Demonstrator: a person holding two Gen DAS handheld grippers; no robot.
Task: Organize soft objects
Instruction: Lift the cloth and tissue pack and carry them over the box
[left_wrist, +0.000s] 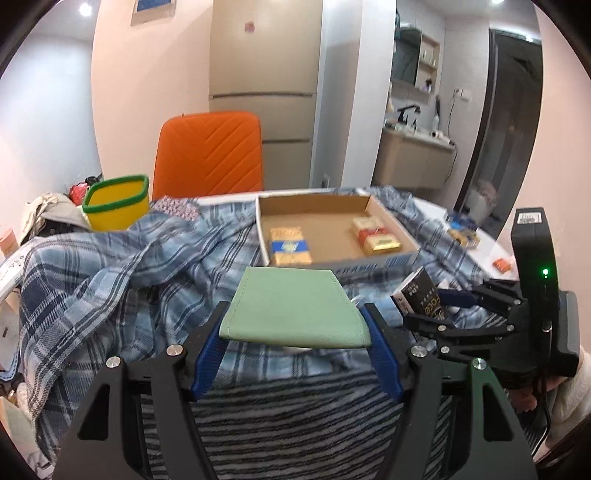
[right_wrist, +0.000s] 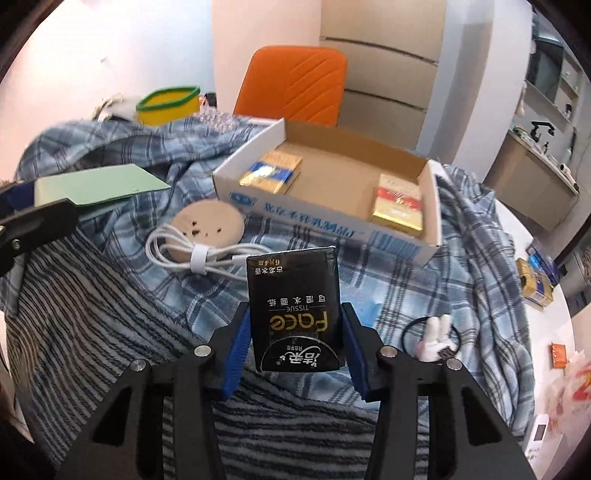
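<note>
My left gripper (left_wrist: 295, 325) is shut on a flat green pouch (left_wrist: 291, 306) and holds it above the plaid cloth (left_wrist: 110, 266). The pouch also shows in the right wrist view (right_wrist: 99, 184). My right gripper (right_wrist: 293, 325) is shut on a black face-tissue pack (right_wrist: 293, 295), held upright above the cloth; the pack shows at the right of the left wrist view (left_wrist: 421, 295). An open cardboard box (right_wrist: 321, 218) lies just beyond both grippers, with several small packs (right_wrist: 271, 171) inside.
A yellow bin with a green rim (left_wrist: 116, 205) stands at the back left, an orange chair (left_wrist: 210, 155) behind. A round beige disc (right_wrist: 208, 223) with a white cable (right_wrist: 184, 254), a hair tie with a white bunny (right_wrist: 436, 338) and a striped cloth (right_wrist: 92, 314) lie nearby.
</note>
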